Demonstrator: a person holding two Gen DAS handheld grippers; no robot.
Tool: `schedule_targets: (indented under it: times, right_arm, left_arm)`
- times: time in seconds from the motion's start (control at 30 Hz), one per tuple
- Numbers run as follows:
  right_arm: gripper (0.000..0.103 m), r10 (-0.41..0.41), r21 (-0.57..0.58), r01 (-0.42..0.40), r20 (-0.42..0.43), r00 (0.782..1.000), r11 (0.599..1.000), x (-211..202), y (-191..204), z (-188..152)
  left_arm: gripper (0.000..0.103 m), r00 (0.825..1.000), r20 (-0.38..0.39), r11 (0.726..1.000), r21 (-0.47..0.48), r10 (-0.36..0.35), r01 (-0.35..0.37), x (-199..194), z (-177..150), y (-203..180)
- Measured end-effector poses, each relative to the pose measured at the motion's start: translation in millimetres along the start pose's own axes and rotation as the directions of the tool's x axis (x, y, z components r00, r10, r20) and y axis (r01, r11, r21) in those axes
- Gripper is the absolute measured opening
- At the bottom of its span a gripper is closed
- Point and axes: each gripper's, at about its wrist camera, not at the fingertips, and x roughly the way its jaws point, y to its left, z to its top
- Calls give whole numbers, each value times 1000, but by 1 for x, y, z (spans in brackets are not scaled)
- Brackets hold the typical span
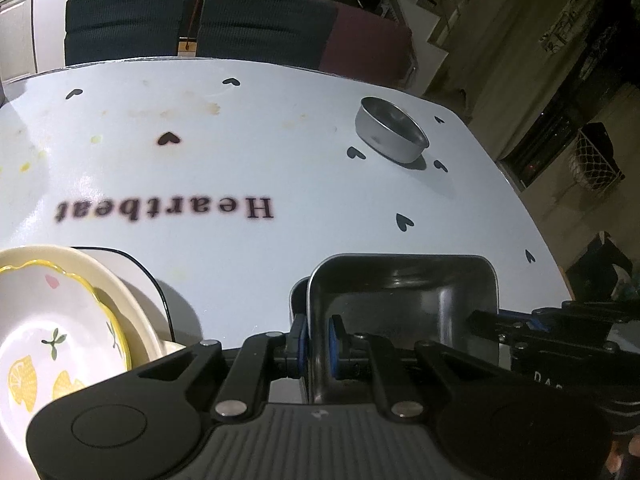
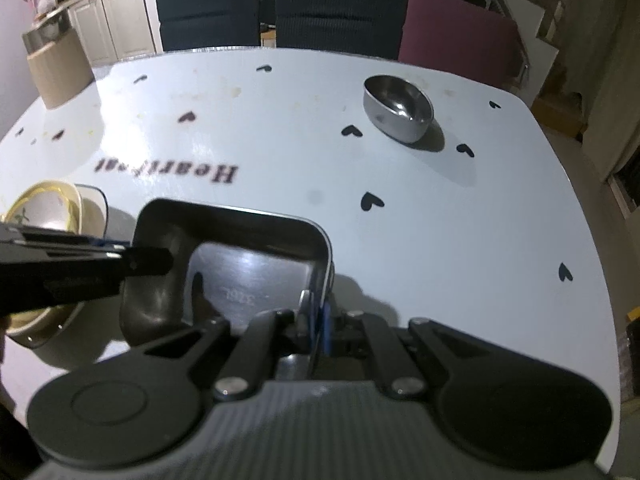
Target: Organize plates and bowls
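A rectangular steel tray [image 1: 404,300] is held between both grippers above the white table [image 1: 248,152]. My left gripper [image 1: 318,344] is shut on the tray's left wall. My right gripper [image 2: 316,320] is shut on the tray's [image 2: 248,264] right wall, and shows at the right of the left wrist view [image 1: 520,326]. A stack of plates and bowls with a lemon-patterned plate [image 1: 52,340] on top sits at the left; it also shows in the right wrist view [image 2: 48,208]. A small steel bowl [image 1: 390,130] stands at the far right of the table, also seen in the right wrist view [image 2: 398,108].
Dark blue chairs [image 1: 128,20] and a maroon chair [image 1: 368,40] stand behind the table's far edge. A brown cylindrical container [image 2: 60,64] stands at the table's far left corner. The table's right edge [image 2: 580,208] drops to the floor.
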Motion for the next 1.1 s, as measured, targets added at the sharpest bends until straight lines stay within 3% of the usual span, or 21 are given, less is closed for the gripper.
schedule_targets:
  times: [0.47, 0.9, 0.93, 1.0, 1.03, 1.1]
  right_arm:
    - [9, -8, -5, 8, -70, 997, 1000, 15, 1, 1]
    - [10, -35, -14, 34, -60, 998, 999, 15, 0, 4]
    - [15, -32, -12, 31, -64, 997, 999, 15, 0, 4]
    - [44, -6, 19, 7, -85, 996, 1000, 14, -3, 4]
    - [64, 10, 39, -7, -91, 996, 999, 15, -5, 3]
    - [67, 39, 57, -33, -100, 994, 998, 16, -7, 2]
  left_arm:
    - [12, 1000, -13, 1000, 2, 6, -5, -3, -1, 7]
    - [13, 999, -39, 1000, 17, -5, 6, -3, -6, 5]
    - [13, 999, -41, 1000, 18, -6, 6, -3, -6, 5]
    - [13, 999, -44, 1000, 20, -6, 7, -3, -6, 6]
    - [13, 999, -46, 1000, 21, -6, 7, -2, -6, 6]
    - [13, 999, -51, 1000, 24, -5, 6, -2, -7, 5]
